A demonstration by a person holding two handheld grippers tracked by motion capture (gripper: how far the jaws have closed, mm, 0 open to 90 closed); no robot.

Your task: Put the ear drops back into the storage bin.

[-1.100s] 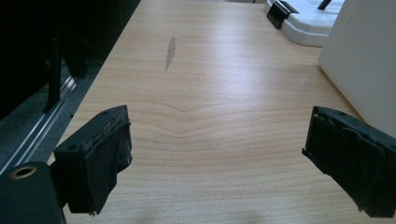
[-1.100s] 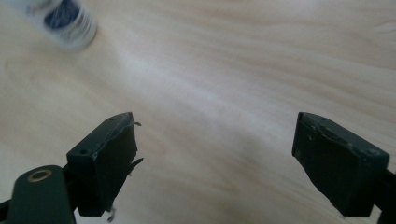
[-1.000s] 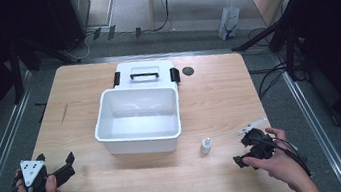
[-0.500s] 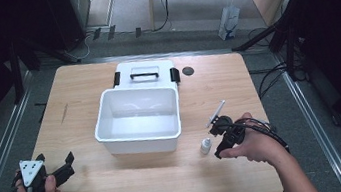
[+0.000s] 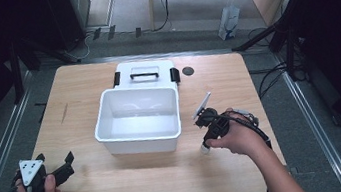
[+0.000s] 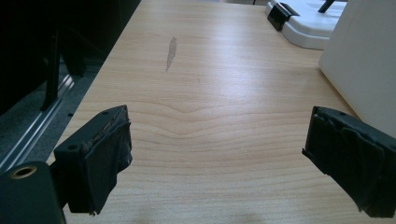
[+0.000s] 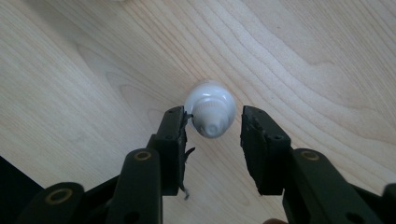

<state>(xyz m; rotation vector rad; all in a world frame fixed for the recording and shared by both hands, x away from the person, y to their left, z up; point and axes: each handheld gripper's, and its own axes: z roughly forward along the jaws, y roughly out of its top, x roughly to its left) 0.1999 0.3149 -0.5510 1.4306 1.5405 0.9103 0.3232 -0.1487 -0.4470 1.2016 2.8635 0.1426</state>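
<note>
A small white bottle [image 7: 211,109] stands upright on the wooden table, a little right of the white bin; its base peeks out under the person's right hand [image 5: 206,149]. My right gripper [image 7: 215,115] points straight down over it, and its jaws have just been closing with the bottle's cap between them. The left pad [image 7: 173,135] touches the cap, while a narrow gap remains at the right pad [image 7: 257,140]. In the high view the right gripper [image 5: 209,140] sits by the bin's front right corner. My left gripper [image 5: 56,158] rests at the table's front left, wide open [image 6: 219,126], holding nothing.
An open white bin [image 5: 139,139] stands mid-table, with its lid [image 5: 144,70] and black handle lying flat behind it. A small dark disc [image 5: 187,70] lies right of the lid. The bin's wall [image 6: 369,60] rises to the right of the left gripper.
The right hand moved left from the table's front right corner to above the bottle and tipped its gripper downward. Its jaws narrowed around the cap. The left gripper stayed put.
</note>
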